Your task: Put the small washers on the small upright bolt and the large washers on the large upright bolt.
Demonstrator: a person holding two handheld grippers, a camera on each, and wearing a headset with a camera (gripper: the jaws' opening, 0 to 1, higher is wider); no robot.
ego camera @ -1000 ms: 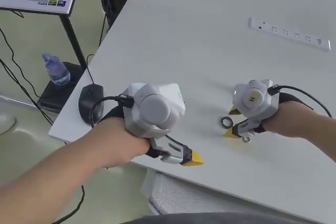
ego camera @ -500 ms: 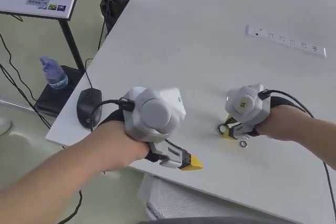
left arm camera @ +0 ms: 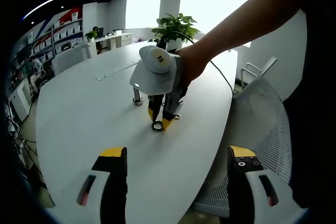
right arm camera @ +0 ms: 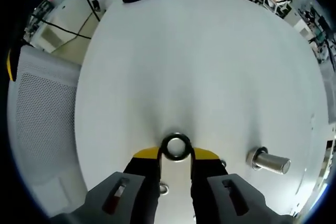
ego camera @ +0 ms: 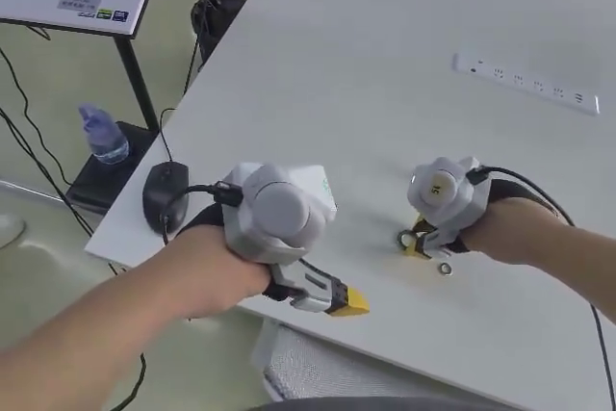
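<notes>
While the right gripper (right arm camera: pixel 176 153) has its jaws pinched on a washer (right arm camera: pixel 176 135) low over the bench (right arm camera: pixel 199 51), that washer sits near the upright bolt (right arm camera: pixel 268 161), not touching it. Left gripper (left arm camera: pixel 177 153): jaws spread wide, empty, well away from the bolt, by the bench edge.

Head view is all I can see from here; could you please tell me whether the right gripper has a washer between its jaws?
Observer: Yes. In the right gripper view, the right gripper has its yellow tips against both sides of a washer on the table.
Operator: Thank you. Is a bolt nearby?
Observer: A bolt stands to the right of the jaws in that view, apart from them.
Operator: And the left gripper?
Observer: The left gripper shows, in its own view, jaws wide apart with nothing between them.
</notes>
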